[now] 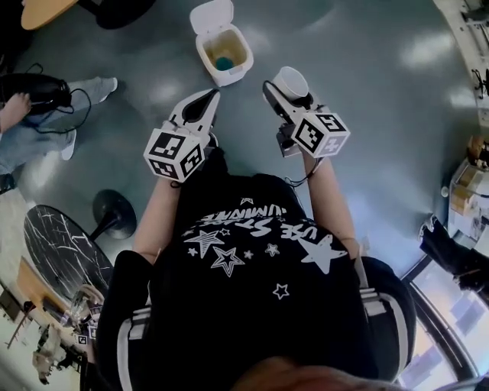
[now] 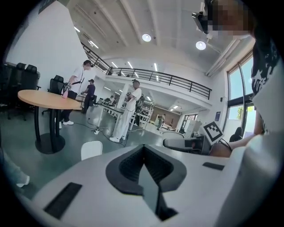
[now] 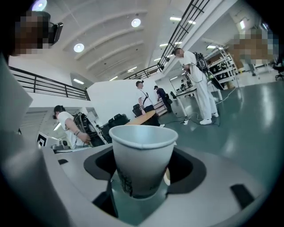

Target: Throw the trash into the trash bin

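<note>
Cup (image 3: 142,159): paper, mouth up, clamped by its lower wall between the jaws of right tool (image 1: 284,93). Hangs in air over floor (image 1: 367,114), near bin (image 1: 243,67) but not above its opening; lies right of bin in head view. Note open bin: lid (image 1: 212,15) tipped back, something blue (image 1: 223,63) inside. Note left tool (image 2: 144,155): closed on nothing, carried just beside right tool.

Probable faults, judged from this position:

- Do not part jaws early. Risks dropping cup on floor short of rim. Carry fully over opening first.
- Do not squeeze harder. Risks buckling thin paper wall and squirting cup out sideways.
- Avoid tilting before reaching bin. Could spill dregs, if any; cannot tell contents from either view.
- Avoid striking raised lid or rim. Looks light enough to shift or tip over.
- Keep left tool aside. Could knock cup from grip during final reach.
</note>
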{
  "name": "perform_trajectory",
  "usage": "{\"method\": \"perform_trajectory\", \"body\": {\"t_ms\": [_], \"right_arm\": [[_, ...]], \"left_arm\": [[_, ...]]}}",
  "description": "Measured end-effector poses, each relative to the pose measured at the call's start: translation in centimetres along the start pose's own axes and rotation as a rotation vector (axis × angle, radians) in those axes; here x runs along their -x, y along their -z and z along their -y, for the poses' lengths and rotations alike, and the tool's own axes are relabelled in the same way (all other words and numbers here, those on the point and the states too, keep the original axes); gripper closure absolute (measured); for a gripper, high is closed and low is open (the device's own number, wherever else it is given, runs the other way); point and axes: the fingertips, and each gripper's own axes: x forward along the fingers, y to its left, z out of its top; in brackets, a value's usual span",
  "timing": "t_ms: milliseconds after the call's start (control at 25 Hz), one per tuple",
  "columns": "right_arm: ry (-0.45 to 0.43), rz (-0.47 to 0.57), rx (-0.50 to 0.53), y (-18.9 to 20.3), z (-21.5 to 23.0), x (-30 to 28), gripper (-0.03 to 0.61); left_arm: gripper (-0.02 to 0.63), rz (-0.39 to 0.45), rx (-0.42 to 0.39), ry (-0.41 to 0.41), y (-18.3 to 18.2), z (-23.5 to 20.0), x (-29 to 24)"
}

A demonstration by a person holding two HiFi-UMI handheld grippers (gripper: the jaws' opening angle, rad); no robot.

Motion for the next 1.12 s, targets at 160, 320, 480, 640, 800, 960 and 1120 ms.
{"method": "perform_trajectory", "body": {"t_ms": [160, 320, 480, 640, 800, 960, 1120], "right_arm": [[0.057, -0.028, -0.009, 0.1, -0.3, -3.1, 0.253], [0.1, -0.044, -0.029, 0.5, -0.5, -5.7, 0.253], [0.131, -0.018, -0.048, 0.8, -0.4, -7.8, 0.253], [0.171, -0.01, -0.07, 1.4, -0.7, -9.1, 0.253], [0.179, -0.025, -0.083, 2.1, -0.7, -9.7, 0.253], [0.19, -0.042, -0.095, 3.0, 0.0, -9.5, 0.253], [0.175, -0.048, -0.112, 2.8, 1.0, -9.8, 0.253]], "left_arm": [[0.603, -0.011, 0.011, 0.034, -1.0, -3.7, -0.8], [0.603, -0.02, 0.029, 0.062, -1.6, -7.0, -1.2], [0.603, -0.043, 0.034, 0.102, -1.8, -9.3, -1.8], [0.603, -0.059, 0.022, 0.145, -1.9, -10.9, -2.2], [0.603, -0.066, 0.018, 0.157, -1.9, -11.9, -3.2], [0.603, -0.08, 0.029, 0.151, -1.4, -12.4, -3.9], [0.603, -0.097, 0.033, 0.121, -1.2, -12.6, -5.1]]}}
